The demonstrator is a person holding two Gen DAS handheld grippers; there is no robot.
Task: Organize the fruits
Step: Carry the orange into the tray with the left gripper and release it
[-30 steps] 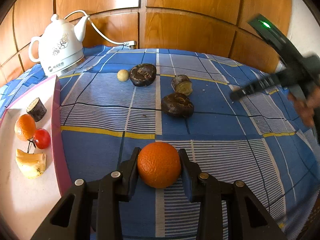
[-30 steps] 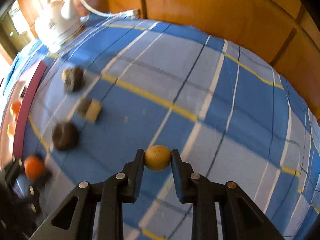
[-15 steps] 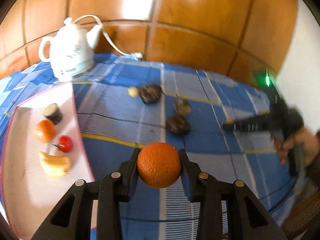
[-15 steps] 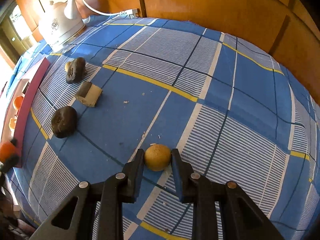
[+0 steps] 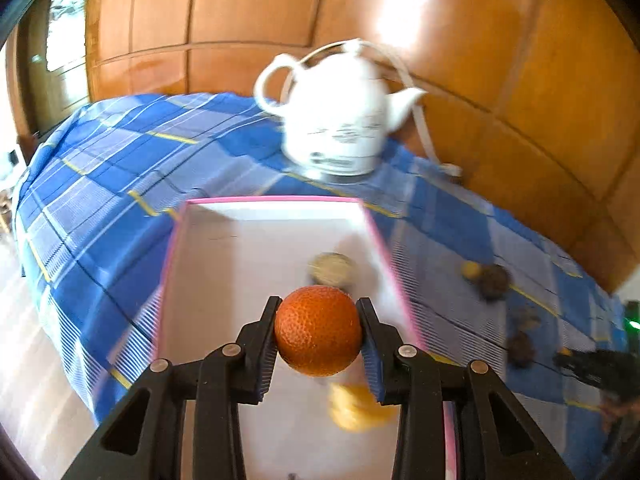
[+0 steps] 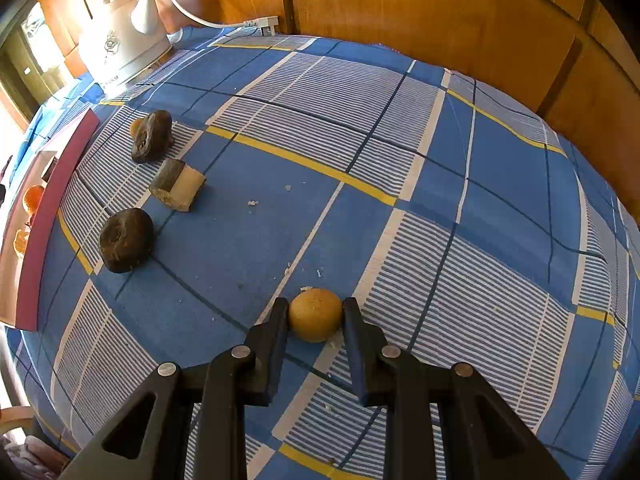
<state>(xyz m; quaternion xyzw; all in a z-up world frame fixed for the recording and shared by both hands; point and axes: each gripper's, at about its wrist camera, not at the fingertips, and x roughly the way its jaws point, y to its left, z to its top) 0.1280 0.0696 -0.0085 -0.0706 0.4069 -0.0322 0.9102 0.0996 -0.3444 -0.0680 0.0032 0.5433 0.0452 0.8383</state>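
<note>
Orange peel fills the left-wrist view: the left gripper (image 5: 319,334) clamps an orange (image 5: 318,330) above the pink-rimmed tray (image 5: 276,201), just short of the white kettle (image 5: 340,120); a gentle lowering onto bare tray floor, clear of the yellow piece (image 5: 356,410), looks wise. From the right wrist, the right gripper (image 6: 316,316), its fingers (image 6: 276,344) closed on a small yellow fruit (image 6: 316,314), rests on the checked worktop (image 6: 400,160), well apart from the kettle.

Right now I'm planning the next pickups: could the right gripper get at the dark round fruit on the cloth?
Probably not yet. The right gripper is shut on a small yellow fruit, so its jaws are occupied. Otherwise the blue cloth toward the dark round fruit lies bare, with only crumbs.
</note>
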